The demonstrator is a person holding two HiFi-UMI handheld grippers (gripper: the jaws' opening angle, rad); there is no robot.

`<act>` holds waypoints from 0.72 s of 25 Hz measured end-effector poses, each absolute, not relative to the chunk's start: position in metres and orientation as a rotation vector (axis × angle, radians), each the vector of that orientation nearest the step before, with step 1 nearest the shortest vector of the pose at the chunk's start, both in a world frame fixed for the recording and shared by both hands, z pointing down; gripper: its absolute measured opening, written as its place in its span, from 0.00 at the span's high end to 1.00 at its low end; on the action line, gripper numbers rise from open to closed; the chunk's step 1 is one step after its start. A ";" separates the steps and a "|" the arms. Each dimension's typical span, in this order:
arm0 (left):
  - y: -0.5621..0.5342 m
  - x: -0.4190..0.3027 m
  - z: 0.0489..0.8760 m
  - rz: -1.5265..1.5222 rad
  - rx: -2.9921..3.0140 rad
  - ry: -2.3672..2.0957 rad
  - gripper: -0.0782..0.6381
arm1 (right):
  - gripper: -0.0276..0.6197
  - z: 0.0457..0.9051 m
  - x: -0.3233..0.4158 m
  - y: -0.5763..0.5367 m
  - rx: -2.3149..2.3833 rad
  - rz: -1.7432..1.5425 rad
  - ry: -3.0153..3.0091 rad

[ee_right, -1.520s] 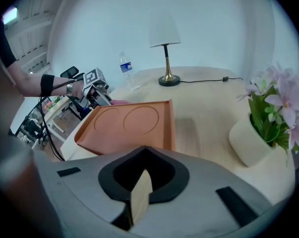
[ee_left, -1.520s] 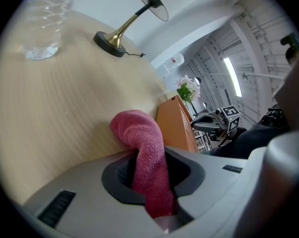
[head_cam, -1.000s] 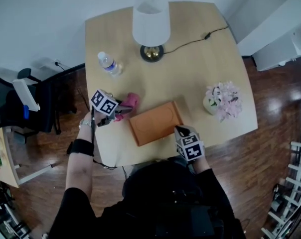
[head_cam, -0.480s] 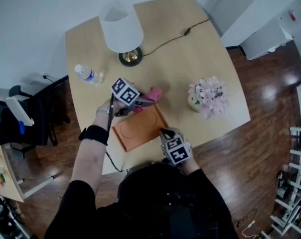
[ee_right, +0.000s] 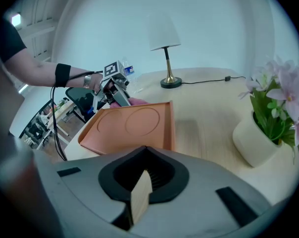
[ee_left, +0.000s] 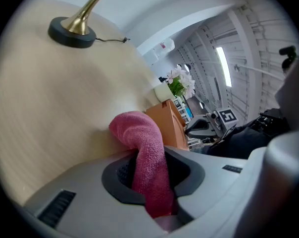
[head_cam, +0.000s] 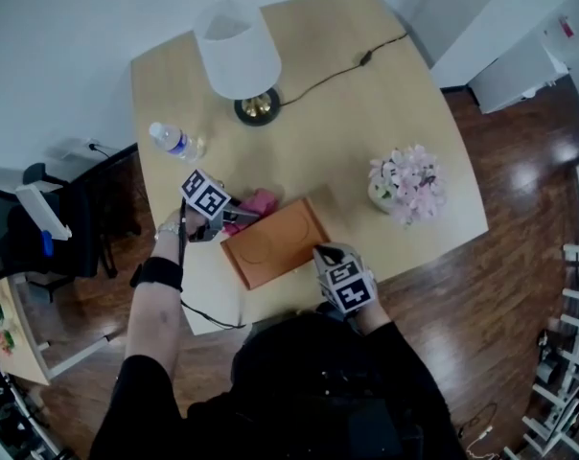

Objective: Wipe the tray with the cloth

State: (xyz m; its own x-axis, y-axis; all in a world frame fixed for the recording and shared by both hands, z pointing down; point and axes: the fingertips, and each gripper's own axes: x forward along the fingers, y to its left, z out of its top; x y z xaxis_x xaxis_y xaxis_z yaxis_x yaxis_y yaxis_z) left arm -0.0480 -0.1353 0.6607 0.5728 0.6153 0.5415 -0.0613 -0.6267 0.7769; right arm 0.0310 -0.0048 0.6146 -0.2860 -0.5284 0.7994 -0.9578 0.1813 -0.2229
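In the head view, the left gripper (head_cam: 238, 216) sits left of centre, pointing toward the right of the frame, with the pink cloth (head_cam: 259, 202) bunched at its tips. The cloth lies on the wooden table (head_cam: 366, 103) just beside the upper left edge of the orange tray (head_cam: 275, 243); from this view it cannot be told whether the two touch. The left gripper view shows its jaws pinching the cloth (ee_left: 145, 152). A rolled fold runs up from between the pads and curls over to the left, and the tray's end (ee_left: 170, 124) stands just behind it, right of centre. The right gripper (head_cam: 324, 253) is at the lower middle of the head view, with its tips at the tray's lower right corner. In the right gripper view its jaws (ee_right: 141, 195) are pressed nearly together on a thin, pale-edged slab at the bottom centre. This slab appears to be the tray's near rim, and the tray's flat floor (ee_right: 129, 125), marked with two circles, stretches away above it toward the left gripper (ee_right: 121, 95) and the cloth at the far edge. A white-shaded lamp (head_cam: 237, 51) stands in the upper part of the head view, a water bottle (head_cam: 174, 142) at upper left, and a pot of pale pink flowers (head_cam: 405, 182) at the right.
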 end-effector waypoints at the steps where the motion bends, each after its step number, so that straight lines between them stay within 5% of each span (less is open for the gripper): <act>1: -0.135 -0.058 0.663 1.089 2.006 0.431 0.76 | 0.94 0.615 0.031 -0.005 1.396 0.987 -1.897; 18: -0.097 -0.210 0.634 1.049 2.136 0.263 0.76 | 0.94 0.623 0.039 -0.002 1.534 0.930 -1.799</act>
State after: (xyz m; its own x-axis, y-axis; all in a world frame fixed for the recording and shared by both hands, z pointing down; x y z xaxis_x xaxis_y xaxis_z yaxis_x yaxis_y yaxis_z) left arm -0.2101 -0.0972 0.6341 0.6465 0.4674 0.6030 -0.1278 -0.7128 0.6896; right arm 0.0386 -0.0025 0.6234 -0.1597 -0.5732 0.8037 -0.9872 0.0903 -0.1317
